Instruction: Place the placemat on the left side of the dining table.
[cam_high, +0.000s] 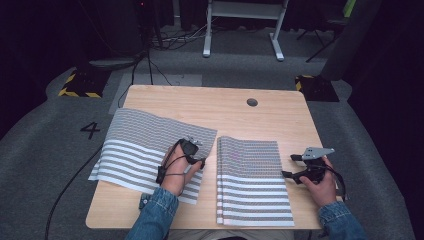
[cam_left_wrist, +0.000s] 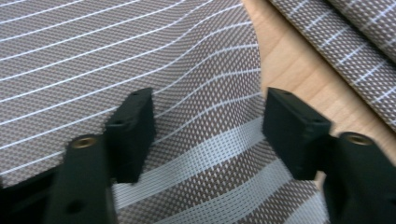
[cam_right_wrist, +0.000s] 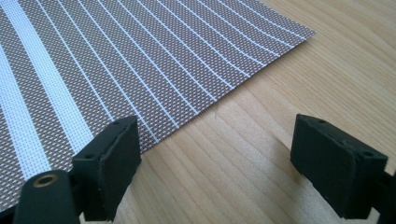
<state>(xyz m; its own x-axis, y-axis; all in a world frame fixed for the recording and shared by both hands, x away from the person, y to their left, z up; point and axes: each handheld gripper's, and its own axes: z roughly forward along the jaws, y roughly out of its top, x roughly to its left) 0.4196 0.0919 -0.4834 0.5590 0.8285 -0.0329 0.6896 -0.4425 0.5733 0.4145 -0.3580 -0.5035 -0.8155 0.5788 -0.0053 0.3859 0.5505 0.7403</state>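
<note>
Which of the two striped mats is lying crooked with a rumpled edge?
The left mat, under the left tool: it sits askew and its right edge bulges. The right mat lies flat and square to the table.

From above the near edge we look forward and down on the whole table (cam_high: 165, 97). Each gripper camera sits close over a striped mat (cam_left_wrist: 93, 56) — both mats also appear from overhead.

Bare table (cam_high: 200, 102) beyond both striped mats (cam_high: 252, 180) lies open
</note>
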